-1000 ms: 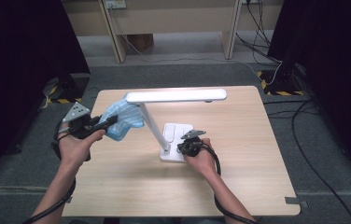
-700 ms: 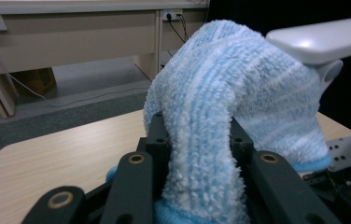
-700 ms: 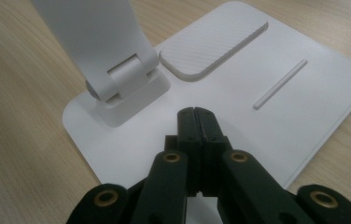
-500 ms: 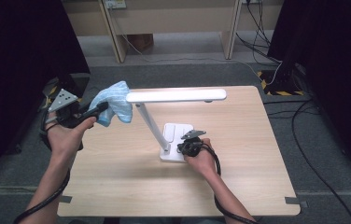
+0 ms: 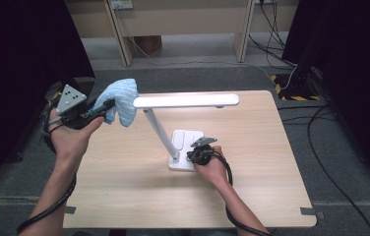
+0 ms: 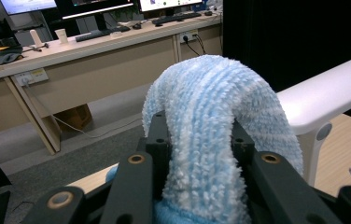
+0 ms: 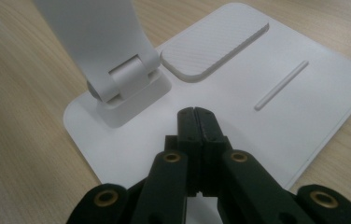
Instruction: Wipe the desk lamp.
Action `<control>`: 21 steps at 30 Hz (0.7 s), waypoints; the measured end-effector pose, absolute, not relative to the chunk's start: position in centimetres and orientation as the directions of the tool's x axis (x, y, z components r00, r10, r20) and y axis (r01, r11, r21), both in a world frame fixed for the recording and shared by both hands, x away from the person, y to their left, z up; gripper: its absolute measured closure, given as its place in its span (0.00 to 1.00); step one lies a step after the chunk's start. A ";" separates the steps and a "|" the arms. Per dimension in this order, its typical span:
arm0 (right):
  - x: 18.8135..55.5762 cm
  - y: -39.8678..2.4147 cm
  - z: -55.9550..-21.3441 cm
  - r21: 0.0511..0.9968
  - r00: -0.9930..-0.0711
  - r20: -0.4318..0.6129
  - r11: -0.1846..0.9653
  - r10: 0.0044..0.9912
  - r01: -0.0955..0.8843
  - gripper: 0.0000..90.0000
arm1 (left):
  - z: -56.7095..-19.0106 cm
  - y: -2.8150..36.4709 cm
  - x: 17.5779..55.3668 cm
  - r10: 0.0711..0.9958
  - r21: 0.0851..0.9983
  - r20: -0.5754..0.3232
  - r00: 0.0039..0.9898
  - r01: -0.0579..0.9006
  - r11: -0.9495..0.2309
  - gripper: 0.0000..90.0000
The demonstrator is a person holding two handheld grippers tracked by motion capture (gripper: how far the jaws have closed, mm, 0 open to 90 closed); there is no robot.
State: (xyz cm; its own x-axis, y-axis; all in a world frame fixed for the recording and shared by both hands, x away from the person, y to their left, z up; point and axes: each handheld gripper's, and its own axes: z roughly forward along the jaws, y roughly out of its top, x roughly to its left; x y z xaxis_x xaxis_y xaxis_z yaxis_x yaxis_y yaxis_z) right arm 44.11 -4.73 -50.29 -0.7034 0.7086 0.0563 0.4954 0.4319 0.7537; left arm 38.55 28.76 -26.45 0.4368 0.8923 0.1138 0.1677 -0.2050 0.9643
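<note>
The left gripper (image 5: 105,106) is clamped on a blue cloth (image 5: 120,101); in the left gripper view its jaws press on the cloth (image 6: 211,140) from both sides, and the fabric bulges up over them in a loop. In the high view the cloth hangs just beside the left end of the lamp (image 5: 185,101) head, at about the same height, clear of the table (image 5: 271,196). Whether it touches the head I cannot tell.

The right gripper (image 5: 199,150) sits at the lamp base, on its near right corner. In the right gripper view its jaws are pressed fully together with nothing between them, their tips (image 7: 195,116) on or just above the white base plate (image 7: 257,74), close to the hinge (image 7: 127,81) where the lamp stem meets the base. The stem leans up from there to the head's left end.
</note>
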 end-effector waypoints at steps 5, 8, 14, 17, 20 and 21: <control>44.1 -4.7 -50.3 0.753 -0.702 0.058 0.430 0.710 0.498 1.00 | -25.7 29.3 38.3 0.898 0.970 0.115 0.425 0.146 -0.194 0.77; 44.1 -4.7 -50.3 0.752 -0.703 0.057 0.432 0.709 0.497 1.00 | -25.1 28.7 38.0 0.881 0.965 0.143 0.450 0.133 -0.225 0.77; 44.1 -4.6 -50.3 0.753 -0.702 0.058 0.431 0.709 0.497 1.00 | -25.1 26.6 38.2 0.853 0.950 0.192 0.485 0.126 -0.285 0.77; 44.1 -4.6 -50.3 0.753 -0.703 0.058 0.432 0.709 0.497 1.00 | -25.0 26.1 38.2 0.851 0.950 0.197 0.486 0.121 -0.289 0.77; 44.1 -4.6 -50.3 0.753 -0.705 0.061 0.431 0.707 0.498 1.00 | -24.7 25.6 38.0 0.846 0.946 0.218 0.487 0.107 -0.305 0.77; 44.1 -4.6 -50.3 0.753 -0.705 0.061 0.431 0.707 0.498 1.00 | -24.7 25.6 38.0 0.846 0.946 0.218 0.487 0.107 -0.305 0.77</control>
